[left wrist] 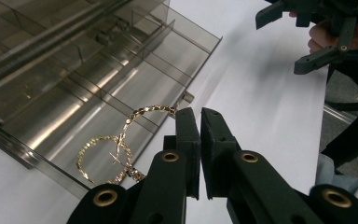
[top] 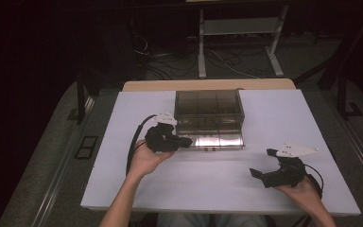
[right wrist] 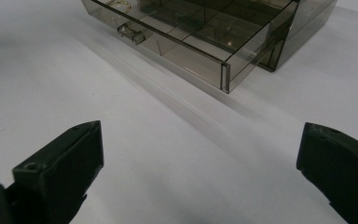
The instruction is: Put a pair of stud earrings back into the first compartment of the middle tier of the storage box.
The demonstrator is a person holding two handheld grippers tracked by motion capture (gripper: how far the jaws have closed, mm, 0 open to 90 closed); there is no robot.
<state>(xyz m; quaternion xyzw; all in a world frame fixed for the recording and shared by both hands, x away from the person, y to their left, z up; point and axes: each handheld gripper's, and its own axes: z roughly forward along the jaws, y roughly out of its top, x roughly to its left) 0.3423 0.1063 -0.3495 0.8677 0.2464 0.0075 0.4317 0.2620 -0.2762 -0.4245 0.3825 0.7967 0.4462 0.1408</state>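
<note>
A smoky clear box stands mid-table with its drawer pulled out toward me. A gold chain lies coiled in the drawer's end compartment. One loop of the chain rises to the tips of my left gripper. Those jaws are closed to a thin slit, seemingly pinching the chain. In the high view my left gripper hovers at the drawer's left end. My right gripper rests wide open on the table's right. Between my right gripper's jaws there is bare tabletop, short of the drawer.
The drawer has dividers and a small front handle. White tabletop stretches between the drawer and the near edge. Behind the table are cables on the floor and a white stand. The right gripper and its hand show far off in the left gripper view.
</note>
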